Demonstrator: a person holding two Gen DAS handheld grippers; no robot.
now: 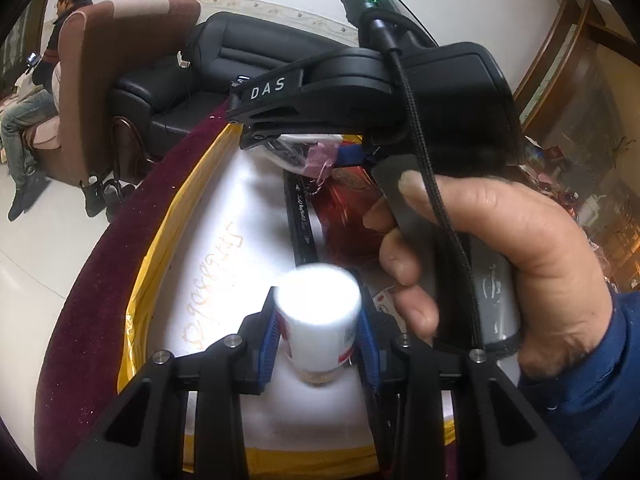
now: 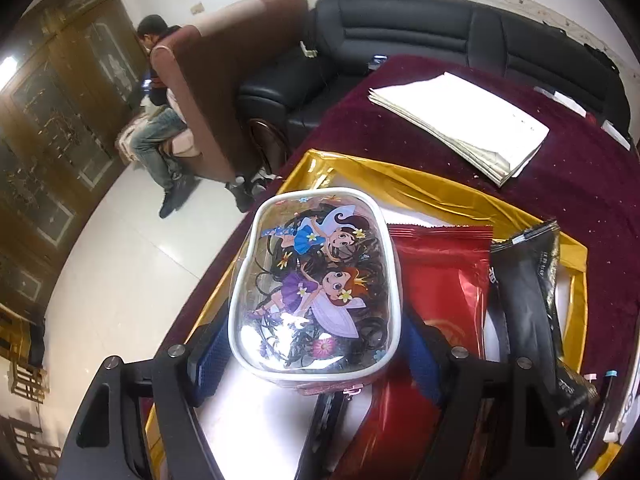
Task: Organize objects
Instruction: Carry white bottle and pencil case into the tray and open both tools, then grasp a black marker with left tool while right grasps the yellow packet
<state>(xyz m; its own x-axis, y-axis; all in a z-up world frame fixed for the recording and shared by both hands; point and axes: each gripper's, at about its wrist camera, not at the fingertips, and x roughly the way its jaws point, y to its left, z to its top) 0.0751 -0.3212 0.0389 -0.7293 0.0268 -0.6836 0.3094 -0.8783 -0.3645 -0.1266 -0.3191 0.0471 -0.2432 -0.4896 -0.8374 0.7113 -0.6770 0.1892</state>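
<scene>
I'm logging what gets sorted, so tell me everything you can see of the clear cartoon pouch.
The clear plastic zip pouch with white piping shows two cartoon fairies and holds dark coiled hair ties. A pink zipper edge shows at its near end. It sits between the right claw pads, above the white and gold tray, beside a red foil packet.

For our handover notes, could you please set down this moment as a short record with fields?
surface: gold-edged white tray on a maroon cloth
left tool: shut on a small white bottle, held between its blue pads
right tool: around a clear cartoon-print pouch; whether the pads press on it cannot be told
pouch contents: dark hair ties, apparently
on tray: red foil packet, black packet beside it
off tray: stack of white papers on the cloth
background: black sofa, a seated person
</scene>
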